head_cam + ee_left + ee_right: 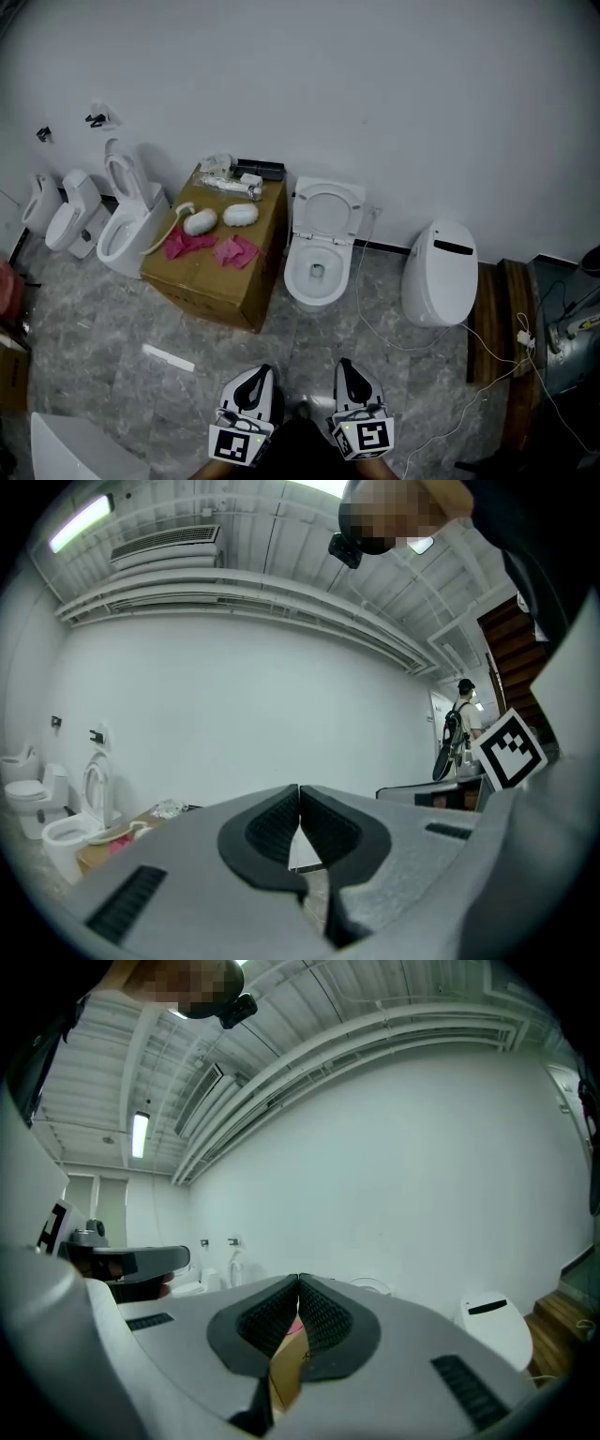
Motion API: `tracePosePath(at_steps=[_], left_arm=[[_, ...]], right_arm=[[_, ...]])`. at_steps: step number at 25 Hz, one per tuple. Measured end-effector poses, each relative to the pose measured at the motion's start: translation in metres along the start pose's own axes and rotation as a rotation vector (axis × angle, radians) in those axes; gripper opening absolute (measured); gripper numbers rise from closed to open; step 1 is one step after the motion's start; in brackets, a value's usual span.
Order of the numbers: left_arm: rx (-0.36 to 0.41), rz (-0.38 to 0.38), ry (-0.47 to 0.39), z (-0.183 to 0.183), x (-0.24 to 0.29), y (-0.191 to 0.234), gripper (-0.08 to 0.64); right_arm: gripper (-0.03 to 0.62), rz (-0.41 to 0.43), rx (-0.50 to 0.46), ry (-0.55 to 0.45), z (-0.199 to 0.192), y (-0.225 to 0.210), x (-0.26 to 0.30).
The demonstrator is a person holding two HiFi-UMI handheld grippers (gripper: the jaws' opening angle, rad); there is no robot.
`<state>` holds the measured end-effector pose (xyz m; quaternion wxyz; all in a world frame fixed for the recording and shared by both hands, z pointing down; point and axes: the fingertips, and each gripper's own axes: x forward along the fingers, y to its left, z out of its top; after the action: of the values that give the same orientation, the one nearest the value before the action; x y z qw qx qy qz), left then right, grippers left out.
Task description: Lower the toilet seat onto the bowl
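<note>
The toilet seat [325, 204] stands up far ahead of the fingers [272, 827], and the left gripper [260, 371] and right gripper [346, 366] are both closed on nothing, so step close first, then tip the seat gently down onto the bowl [316, 272].

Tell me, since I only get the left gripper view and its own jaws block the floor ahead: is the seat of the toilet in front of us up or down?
Observer: Up. In the head view the seat stands raised behind the open bowl.
Operator: What flanks it?
Observer: A cardboard box stands close on its left, and a toilet with its lid down stands on its right.
Operator: Is the other gripper free?
Observer: Yes. The right gripper has its jaws together with nothing held.
</note>
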<state>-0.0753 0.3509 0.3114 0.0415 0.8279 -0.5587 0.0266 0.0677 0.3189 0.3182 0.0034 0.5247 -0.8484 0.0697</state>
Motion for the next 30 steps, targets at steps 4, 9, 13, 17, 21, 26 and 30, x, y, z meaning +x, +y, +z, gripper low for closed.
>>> tracePosePath(at_steps=[4,9,13,17,21,26,30], left_arm=[[-0.01,-0.012,0.017,-0.002,0.033,0.007,0.011],[-0.029,-0.064,-0.114,0.016,0.091,0.019,0.011],[-0.028,-0.094,-0.095,0.019,0.14,0.039,0.011],[-0.02,-0.119,-0.058,0.026,0.187,0.07,0.011],[-0.018,-0.13,-0.038,0.037,0.229,0.107,0.011],[-0.033,-0.146,0.021,0.031,0.269,0.149,0.011],[-0.025,-0.159,-0.039,0.039,0.303,0.173,0.011]], right_arm=[[0.026,-0.003,0.004,0.015,-0.003,-0.015,0.026],[0.026,-0.029,0.004,0.023,-0.003,-0.036,0.064],[0.027,-0.053,-0.002,0.024,0.002,-0.052,0.106],[0.026,-0.087,-0.011,0.018,0.014,-0.068,0.156],[0.027,-0.114,-0.018,0.023,0.024,-0.077,0.206],[0.026,-0.146,-0.015,0.021,0.033,-0.081,0.259],[0.026,-0.164,-0.021,0.034,0.033,-0.094,0.294]])
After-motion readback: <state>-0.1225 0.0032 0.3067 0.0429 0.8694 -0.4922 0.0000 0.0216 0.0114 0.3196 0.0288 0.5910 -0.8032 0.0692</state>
